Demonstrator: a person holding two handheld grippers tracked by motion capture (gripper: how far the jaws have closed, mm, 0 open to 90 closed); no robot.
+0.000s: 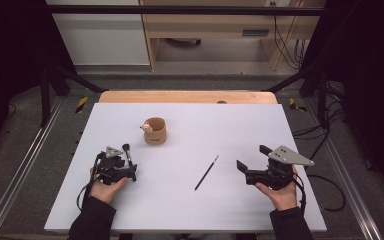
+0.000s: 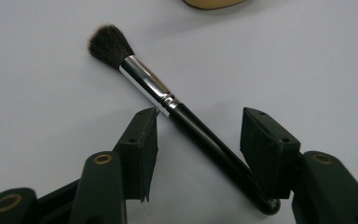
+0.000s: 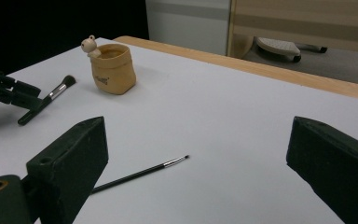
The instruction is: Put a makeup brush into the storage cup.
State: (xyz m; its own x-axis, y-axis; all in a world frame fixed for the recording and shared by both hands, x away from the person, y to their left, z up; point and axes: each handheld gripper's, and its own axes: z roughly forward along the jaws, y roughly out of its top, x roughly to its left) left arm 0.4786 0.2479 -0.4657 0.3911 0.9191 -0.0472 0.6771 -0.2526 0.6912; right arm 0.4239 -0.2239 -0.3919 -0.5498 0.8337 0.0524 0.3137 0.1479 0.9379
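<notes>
A powder brush [image 2: 168, 100] with a dark bristle head, silver ferrule and black handle lies slantwise on the white table [image 1: 190, 210]. My left gripper [image 2: 200, 114] is low over it with the handle between its jaws. A gap shows on both sides, so it is open. In the high view the left gripper [image 1: 125, 162] is at the left and the brush [image 1: 127, 152] points away from it. My right gripper [image 1: 252, 157] hovers wide open at the right, nothing between its jaws [image 3: 198, 135]. A thin black liner brush [image 1: 206, 173] lies ahead of it [image 3: 140, 173].
A tan pouch-shaped cup [image 1: 155, 131] with a small figure on its rim stands behind the left gripper, also seen from the right gripper view [image 3: 112, 69]. The table's wooden far edge [image 1: 187, 96] borders a black frame. The left gripper [image 3: 4, 91] shows far left in the right gripper view.
</notes>
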